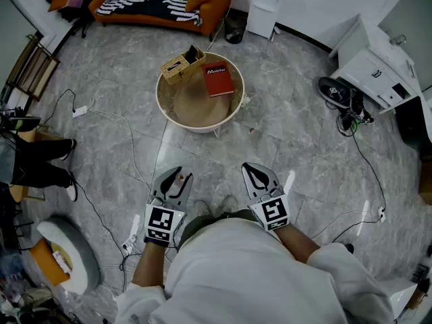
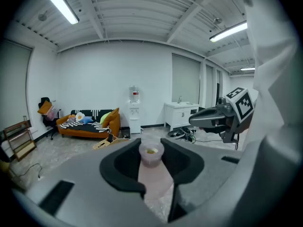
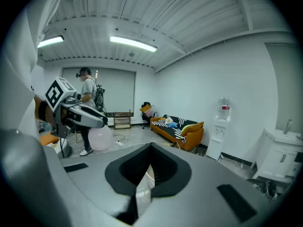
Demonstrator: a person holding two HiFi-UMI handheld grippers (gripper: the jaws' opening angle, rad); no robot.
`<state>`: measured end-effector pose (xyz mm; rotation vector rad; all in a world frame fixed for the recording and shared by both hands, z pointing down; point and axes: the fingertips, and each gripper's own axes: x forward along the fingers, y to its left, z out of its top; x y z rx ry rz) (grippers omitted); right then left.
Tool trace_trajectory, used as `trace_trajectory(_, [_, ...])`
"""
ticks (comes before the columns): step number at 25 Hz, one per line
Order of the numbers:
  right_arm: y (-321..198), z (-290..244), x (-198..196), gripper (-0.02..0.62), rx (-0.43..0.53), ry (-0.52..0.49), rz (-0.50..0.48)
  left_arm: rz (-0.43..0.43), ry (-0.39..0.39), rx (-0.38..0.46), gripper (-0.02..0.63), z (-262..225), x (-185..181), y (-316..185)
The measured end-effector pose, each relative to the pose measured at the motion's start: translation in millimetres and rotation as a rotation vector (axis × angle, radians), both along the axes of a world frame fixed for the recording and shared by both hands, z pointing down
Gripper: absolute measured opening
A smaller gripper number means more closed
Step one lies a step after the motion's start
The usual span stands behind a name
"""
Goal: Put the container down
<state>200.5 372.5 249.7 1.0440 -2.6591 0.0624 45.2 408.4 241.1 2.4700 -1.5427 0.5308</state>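
Two grippers sit low in front of the person, side by side and apart. The left gripper [image 2: 151, 146] has its jaws part-way spread and pressed on a pale pink, translucent container [image 2: 153, 167]. The container's lidded end points away between the tips, and its body runs back toward the camera along the jaws. From the side, the right gripper view shows its rounded body bulging below the left jaws. The right gripper [image 3: 150, 150] has its jaws pressed together with nothing between them, only floor showing through the slit.

In the head view both tools point forward and a little down, over bare grey floor [image 1: 283, 133]. The container is therefore carried in the air, not resting on anything.

Straight ahead, well apart from both grippers, stands a round table [image 1: 164, 104]. A red book [image 1: 218, 78] lies on its far right part and a wooden box [image 1: 182, 65] sits at its far rim. The near and left parts of the top look bare.

What the coming move turns on, as I judge it, is that the table lies directly forward of the left gripper, which alone holds the load. The right gripper is level with it, no nearer and idle. The likely need is a forward reach with the left hand, keeping the container's long axis in line with the jaws, then setting it on the near bare patch, clear of the book.
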Motion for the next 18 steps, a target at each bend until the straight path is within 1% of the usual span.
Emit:
trace_trajectory(3, [-0.9,4.1,2.5,0.021,0.000,0.005,-0.007,-0.002,0.004,0.009,0.132,4.6,2.6,-1.1])
trace_trajectory(8, [-6.2,8.4,8.5,0.021,-0.002,0.000,-0.027,-0.019,0.000,-0.021,0.132,9.7,8.2,-4.8])
trace_trajectory(12, [-12.8,14.8,14.9,0.021,-0.006,-0.020,-0.034,-0.043,0.024,-0.013,0.132,12.0,11.3,-13.6])
trace_trajectory(14, [-14.4,20.7,17.7,0.021,-0.029,-0.007,-0.032,-0.057,0.034,-0.013,0.132,13.6,10.9,-18.1])
trace_trajectory(18, [-17.4,38.7,17.8,0.023,-0.040,0.026,-0.049,-0.069,0.044,-0.014,0.132,15.6,7.8,-28.7])
